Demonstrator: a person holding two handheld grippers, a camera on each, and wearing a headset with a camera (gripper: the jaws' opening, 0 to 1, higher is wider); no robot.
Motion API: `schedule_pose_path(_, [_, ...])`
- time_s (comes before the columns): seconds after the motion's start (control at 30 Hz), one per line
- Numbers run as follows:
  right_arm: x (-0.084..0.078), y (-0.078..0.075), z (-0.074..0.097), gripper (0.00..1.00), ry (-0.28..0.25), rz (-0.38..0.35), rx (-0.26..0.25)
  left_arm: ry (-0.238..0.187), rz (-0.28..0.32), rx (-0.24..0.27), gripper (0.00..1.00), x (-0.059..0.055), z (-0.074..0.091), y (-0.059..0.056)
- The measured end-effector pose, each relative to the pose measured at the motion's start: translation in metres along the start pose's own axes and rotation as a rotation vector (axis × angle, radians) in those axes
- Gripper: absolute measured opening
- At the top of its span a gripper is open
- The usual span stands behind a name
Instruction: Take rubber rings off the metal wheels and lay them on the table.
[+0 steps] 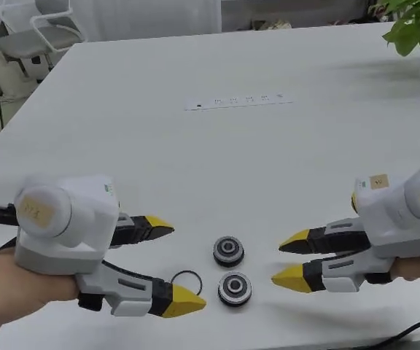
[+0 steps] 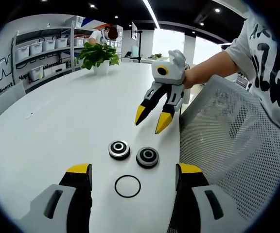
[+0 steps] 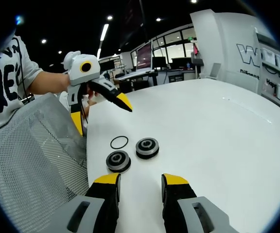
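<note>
Two small metal wheels (image 1: 228, 251) (image 1: 234, 288) lie flat and side by side on the white table (image 1: 217, 160), near its front edge. A thin black rubber ring (image 1: 188, 272) lies loose on the table just left of the nearer wheel. My left gripper (image 1: 175, 264) is open, and its lower jaw covers part of the ring. From its own view the ring (image 2: 115, 186) lies between its jaws, with the wheels (image 2: 119, 149) (image 2: 148, 157) beyond. My right gripper (image 1: 286, 258) is open, empty, right of the wheels (image 3: 118, 160) (image 3: 147, 147) and pointing at them.
A socket strip (image 1: 239, 100) is set flush in the table's middle. A potted plant (image 1: 418, 25) stands at the far right corner and a chair (image 1: 39, 29) beyond the far left. A mesh chair back (image 2: 227, 136) is close to the front edge.
</note>
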State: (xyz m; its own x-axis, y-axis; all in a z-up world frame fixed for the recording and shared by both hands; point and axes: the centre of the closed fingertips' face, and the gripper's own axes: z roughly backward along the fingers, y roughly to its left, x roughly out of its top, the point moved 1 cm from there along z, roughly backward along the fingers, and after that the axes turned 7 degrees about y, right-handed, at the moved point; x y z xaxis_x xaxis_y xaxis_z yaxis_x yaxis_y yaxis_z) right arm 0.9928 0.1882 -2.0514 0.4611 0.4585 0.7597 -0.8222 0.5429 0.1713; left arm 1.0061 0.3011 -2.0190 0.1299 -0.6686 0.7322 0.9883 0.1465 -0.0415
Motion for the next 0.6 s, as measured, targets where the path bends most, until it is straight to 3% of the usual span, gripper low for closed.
schedule_pose_path(0.6, [0.003, 0.004, -0.007, 0.3, -0.021, 0.024, 0.017, 0.026, -0.046, -0.061, 0.57, 0.0, -0.013, -0.007])
